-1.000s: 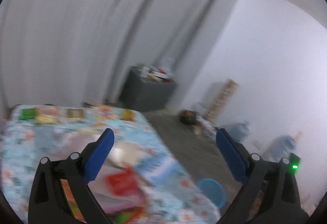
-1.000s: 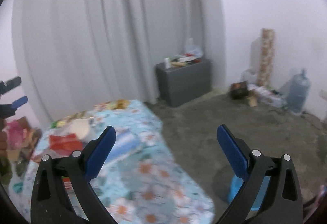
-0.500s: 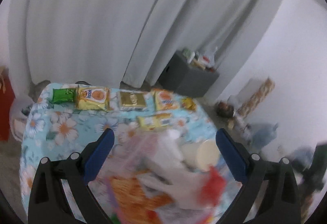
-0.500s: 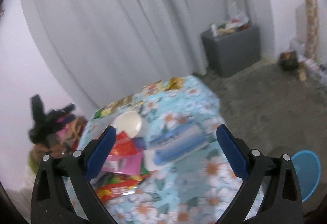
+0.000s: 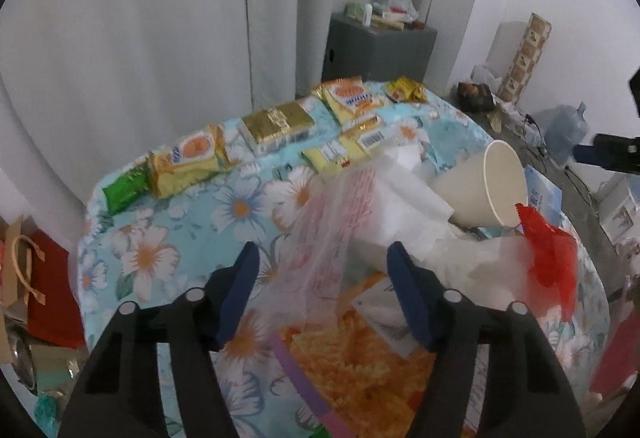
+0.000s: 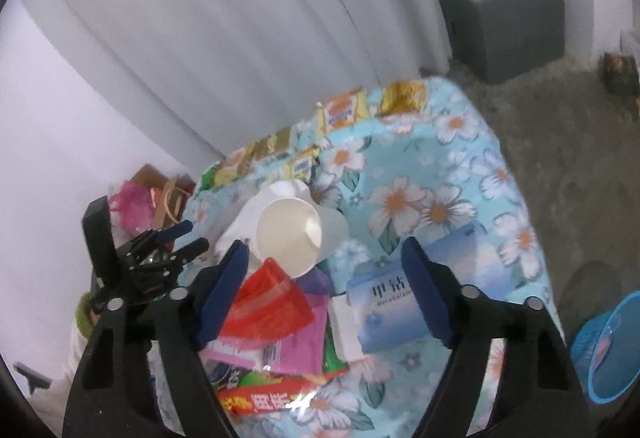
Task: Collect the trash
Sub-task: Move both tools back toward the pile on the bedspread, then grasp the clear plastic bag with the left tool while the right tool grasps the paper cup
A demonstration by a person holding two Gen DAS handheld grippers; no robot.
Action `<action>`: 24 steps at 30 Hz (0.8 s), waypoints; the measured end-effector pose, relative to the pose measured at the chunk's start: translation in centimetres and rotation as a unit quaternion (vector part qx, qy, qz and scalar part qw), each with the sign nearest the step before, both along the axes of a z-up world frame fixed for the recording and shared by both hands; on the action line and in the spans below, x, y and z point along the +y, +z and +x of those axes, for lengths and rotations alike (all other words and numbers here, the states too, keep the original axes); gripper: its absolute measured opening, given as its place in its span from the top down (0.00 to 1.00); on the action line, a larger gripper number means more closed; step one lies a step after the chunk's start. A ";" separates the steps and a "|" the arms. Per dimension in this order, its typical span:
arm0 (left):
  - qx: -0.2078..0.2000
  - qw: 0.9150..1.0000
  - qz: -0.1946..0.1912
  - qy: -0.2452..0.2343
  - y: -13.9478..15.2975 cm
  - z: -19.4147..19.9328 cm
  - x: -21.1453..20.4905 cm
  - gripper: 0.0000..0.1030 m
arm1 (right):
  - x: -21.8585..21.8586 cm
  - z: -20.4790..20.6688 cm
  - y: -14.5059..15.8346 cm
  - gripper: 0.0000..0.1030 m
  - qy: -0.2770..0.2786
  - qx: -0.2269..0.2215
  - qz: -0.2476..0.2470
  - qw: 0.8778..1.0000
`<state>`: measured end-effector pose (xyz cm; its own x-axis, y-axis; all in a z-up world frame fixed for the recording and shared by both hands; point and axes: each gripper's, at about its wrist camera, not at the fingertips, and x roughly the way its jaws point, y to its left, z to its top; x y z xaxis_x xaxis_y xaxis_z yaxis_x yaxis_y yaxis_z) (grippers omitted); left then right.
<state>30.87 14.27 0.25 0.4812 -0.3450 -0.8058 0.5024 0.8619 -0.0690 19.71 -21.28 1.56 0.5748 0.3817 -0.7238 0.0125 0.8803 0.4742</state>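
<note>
Left gripper [image 5: 322,262] pitched steeply downward, jaws being closed, nothing pressed by blue pads. Right gripper [image 6: 320,258] likewise angled down, jaws being closed, pads not yet seated on anything. Left gripper seen at 9 o'clock in right wrist view; right gripper seen at 3 o'clock in left wrist view.

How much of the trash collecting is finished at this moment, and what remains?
Nothing looks collected yet. The white paper cup, red plastic wrapper, translucent plastic bag and light blue tissue pack all lie on the floral tablecloth. Both the left gripper and right gripper are above the pile, jaws closing but gripping nothing. The blue basket on the floor holds almost nothing.
</note>
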 end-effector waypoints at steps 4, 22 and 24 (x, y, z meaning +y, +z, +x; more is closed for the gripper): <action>0.016 1.000 0.012 -0.002 -0.7 1.0 -0.5 0.46 | 0.4 1.9 -1.6 0.40 0.006 0.033 0.019 0.999; 0.048 0.999 0.001 0.018 -1.2 2.2 -0.4 0.83 | 3.3 5.1 -4.7 0.80 0.034 0.089 0.019 0.995; 0.046 0.999 -0.004 0.024 -1.1 2.3 -0.1 0.85 | 3.4 5.1 -4.9 0.86 0.033 0.091 0.019 0.995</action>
